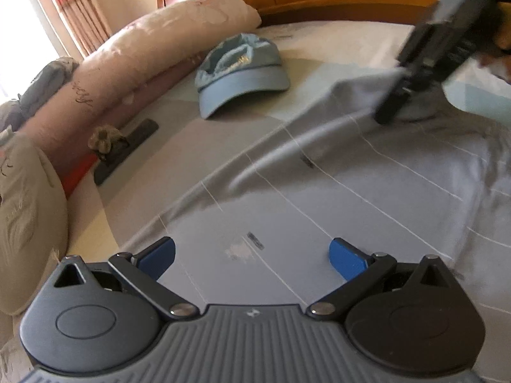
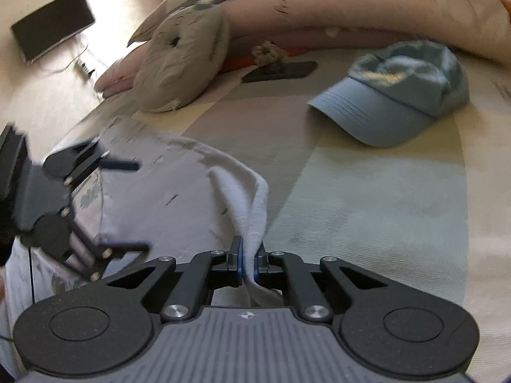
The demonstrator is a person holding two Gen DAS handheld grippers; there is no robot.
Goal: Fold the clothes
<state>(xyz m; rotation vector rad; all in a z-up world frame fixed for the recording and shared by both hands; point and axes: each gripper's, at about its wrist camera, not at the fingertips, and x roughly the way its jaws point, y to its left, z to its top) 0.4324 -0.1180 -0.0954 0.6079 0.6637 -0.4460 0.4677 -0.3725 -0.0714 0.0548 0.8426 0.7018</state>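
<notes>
- left gripper (image 1: 252,257): blue-padded fingers spread wide, nothing between them; it hovers low over the flat part of the shirt.
- right gripper (image 2: 248,260): fingers pinched tight on a bunched edge of the shirt; the cloth rises from the pinch in a narrow ridge. in the left wrist view the same tool is blurred, coming in from the upper right, tip down at a raised fold.
- shirt (image 1: 319,198): pale grey with thin white lines and small dark dashes, spread on the bed; mostly flat under the left gripper, rumpled and lifted near the right one. a small whitish patch shows on the cloth just ahead of the left fingers.
- bed (image 2: 367,198): sheet in large beige, grey and pale green blocks.
- cap (image 1: 239,76): light blue, brim toward the camera, lying on the sheet beyond the shirt, apart from it.
- phone (image 1: 127,150): dark slab at the bed's edge, a small brownish lump resting on it.
- rolled quilt (image 1: 143,51): pinkish beige, running along the far side behind the cap.
- pillow (image 2: 182,63): grey-beige, next to the quilt.
- screen (image 2: 52,24): dark, on the wall, in the right wrist view only.
</notes>
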